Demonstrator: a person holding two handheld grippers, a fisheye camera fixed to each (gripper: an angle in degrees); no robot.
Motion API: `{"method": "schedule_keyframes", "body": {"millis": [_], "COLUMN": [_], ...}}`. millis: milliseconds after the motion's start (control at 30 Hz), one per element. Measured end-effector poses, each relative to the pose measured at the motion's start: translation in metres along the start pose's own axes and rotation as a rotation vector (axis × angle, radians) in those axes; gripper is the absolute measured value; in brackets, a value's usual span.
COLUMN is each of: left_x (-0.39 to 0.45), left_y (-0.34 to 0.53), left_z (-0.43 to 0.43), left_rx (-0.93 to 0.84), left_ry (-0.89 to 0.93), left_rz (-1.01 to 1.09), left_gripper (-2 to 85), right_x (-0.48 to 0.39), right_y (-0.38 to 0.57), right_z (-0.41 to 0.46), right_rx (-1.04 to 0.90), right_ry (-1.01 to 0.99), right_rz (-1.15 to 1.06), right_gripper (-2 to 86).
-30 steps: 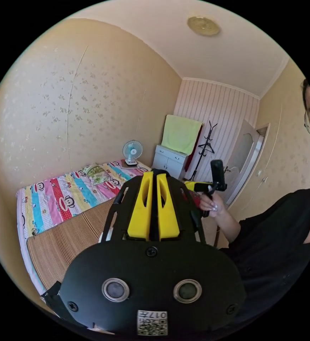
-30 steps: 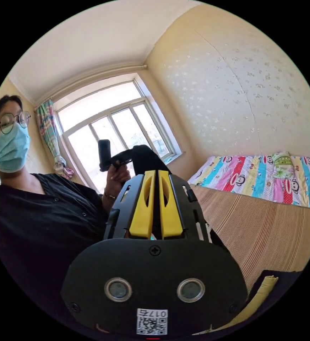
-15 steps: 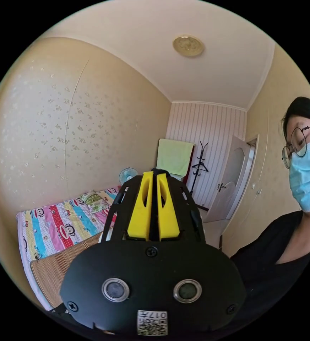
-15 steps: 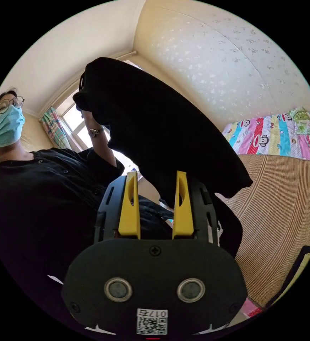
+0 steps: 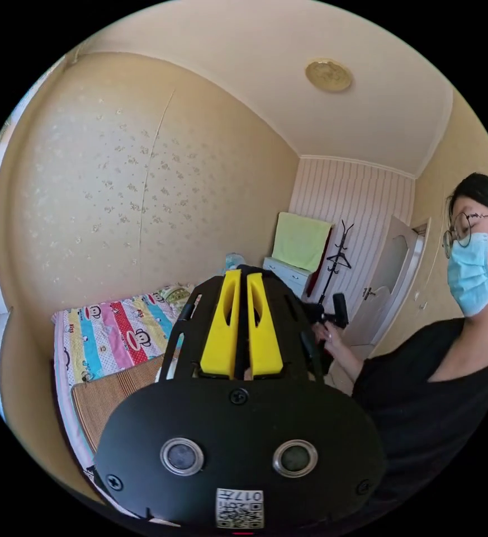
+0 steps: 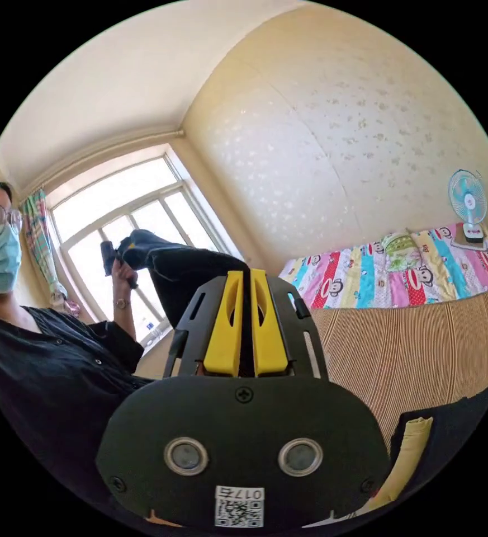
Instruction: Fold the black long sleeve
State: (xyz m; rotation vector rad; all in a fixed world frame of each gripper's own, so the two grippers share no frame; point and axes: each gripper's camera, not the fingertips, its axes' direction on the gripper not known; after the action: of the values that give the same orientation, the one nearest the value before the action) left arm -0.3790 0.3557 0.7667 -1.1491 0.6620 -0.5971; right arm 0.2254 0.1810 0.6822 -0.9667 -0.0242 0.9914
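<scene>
Bed point(image 6: 400, 274): it runs along the papered wall under a bright cartoon sheet. It is where the fold will be laid, I judge, so I stand facing it.
Straw mat point(image 6: 422, 358): it is spread flat over the near part of the bed and gives a smooth, firm face to fold on. Where I can see it, no part of the garment touches it.
Black long sleeve point(image 6: 182, 268): it is up in the air and well clear of the mat. It hangs as a dark band from my raised left hand point(image 6: 122, 274) down to the tips of my right tongs. I hold it high so that it can drop open under its own weight.
Left tongs point(image 5: 242, 275): the yellow jaws are pressed together with only a thin dark slit between them. In the right gripper view the cloth bunches at their tip, so I judge they have a corner nipped.
Right tongs point(image 6: 249, 274): the jaws are closed tight and held lower than the left pair. The cloth runs straight in behind their tips, so I judge they pinch a second point. The pinch itself is hidden.
Next: spread the two holds apart and lower the cloth flat onto the mat.
</scene>
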Motion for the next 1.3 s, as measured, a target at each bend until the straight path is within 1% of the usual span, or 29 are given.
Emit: {"method": "schedule_keyframes", "body": {"millis": [33,100,200,267,367,433,500,533,567,600,633,667,700,733,767,800,833,867,967,1000,1067,1100,1133,1200,1233,1300], "left_x": [-0.002,-0.006,-0.003,-0.006,-0.031,-0.064,-0.131,-0.151,-0.197,-0.25,-0.278,-0.331,-0.378,-0.396,-0.424,-0.439,-0.443,-0.446,-0.432,-0.424,-0.415,-0.411,-0.41,-0.408,-0.408,-0.406], "left_y": [0.001,0.011,0.023,0.023,0.008,-0.011,-0.044,-0.053,-0.068,-0.077,-0.078,-0.074,-0.06,-0.051,-0.03,-0.006,0.007,0.035,0.117,0.151,0.198,0.224,0.235,0.262,0.266,0.278], "left_z": [-0.001,-0.012,-0.032,-0.046,-0.057,-0.049,-0.007,0.01,0.05,0.098,0.123,0.172,0.213,0.23,0.259,0.282,0.292,0.313,0.354,0.367,0.379,0.38,0.378,0.363,0.358,0.34], "left_rx": [-0.023,-0.05,-0.007,0.039,0.085,0.063,-0.046,-0.086,-0.173,-0.251,-0.284,-0.336,-0.388,-0.416,-0.457,-0.474,-0.481,-0.497,-0.591,-0.648,-0.743,-0.797,-0.817,-0.851,-0.857,-0.875], "left_ry": [0.019,0.117,0.207,0.235,0.209,0.179,0.098,0.063,-0.001,-0.043,-0.067,-0.134,-0.225,-0.277,-0.373,-0.41,-0.408,-0.39,-0.346,-0.315,-0.313,-0.36,-0.388,-0.51,-0.539,-0.617], "left_rz": [0.01,0.047,0.12,0.138,0.076,-0.005,-0.144,-0.172,-0.239,-0.329,-0.371,-0.449,-0.515,-0.542,-0.594,-0.628,-0.64,-0.659,-0.693,-0.71,-0.742,-0.766,-0.776,-0.802,-0.805,-0.815], "left_gripper": [-0.6,-0.6,-0.6,-0.5,-0.4,-0.4,-0.1,0.0,0.4,1.0,1.6,2.8,3.3,3.5,3.7,3.9,3.9,4.0,4.2,4.3,5.0,5.6,5.8,6.6,6.7,7.0], "right_x": [-0.009,-0.031,-0.069,-0.091,-0.091,-0.064,-0.023,0.014,0.036,0.086,0.139,0.189,0.213,0.261,0.282,0.316,0.337,0.356,0.392,0.405,0.423,0.425,0.428,0.428,0.424,0.414], "right_y": [-0.01,-0.019,-0.03,-0.039,-0.057,-0.084,-0.107,-0.123,-0.129,-0.137,-0.135,-0.122,-0.113,-0.091,-0.079,-0.048,-0.013,0.026,0.113,0.157,0.242,0.262,0.298,0.342,0.367,0.397], "right_z": [-0.011,-0.022,-0.031,-0.031,-0.019,0.012,0.055,0.096,0.119,0.168,0.221,0.268,0.289,0.328,0.345,0.37,0.383,0.391,0.401,0.4,0.393,0.389,0.381,0.368,0.362,0.355], "right_rx": [0.026,0.075,0.117,0.141,0.124,0.042,-0.07,-0.176,-0.228,-0.318,-0.39,-0.426,-0.446,-0.525,-0.578,-0.651,-0.665,-0.677,-0.771,-0.82,-0.933,-0.953,-0.986,-1.029,-1.077,-1.151], "right_ry": [0.037,0.074,0.114,0.169,0.156,0.167,0.194,0.231,0.253,0.295,0.34,0.387,0.411,0.44,0.433,0.373,0.287,0.243,0.247,0.243,0.278,0.289,0.292,0.287,0.298,0.332], "right_rz": [-0.015,-0.084,-0.211,-0.298,-0.347,-0.346,-0.337,-0.331,-0.324,-0.295,-0.284,-0.284,-0.262,-0.162,-0.103,-0.017,0.016,0.051,0.171,0.217,0.319,0.346,0.395,0.456,0.475,0.452], "right_gripper": [2.8,2.7,2.6,2.6,2.6,2.6,2.6,2.6,2.6,2.6,2.6,2.5,2.4,2.2,2.1,1.9,1.6,1.4,1.2,1.2,1.6,1.8,2.2,2.9,3.4,4.1]}}
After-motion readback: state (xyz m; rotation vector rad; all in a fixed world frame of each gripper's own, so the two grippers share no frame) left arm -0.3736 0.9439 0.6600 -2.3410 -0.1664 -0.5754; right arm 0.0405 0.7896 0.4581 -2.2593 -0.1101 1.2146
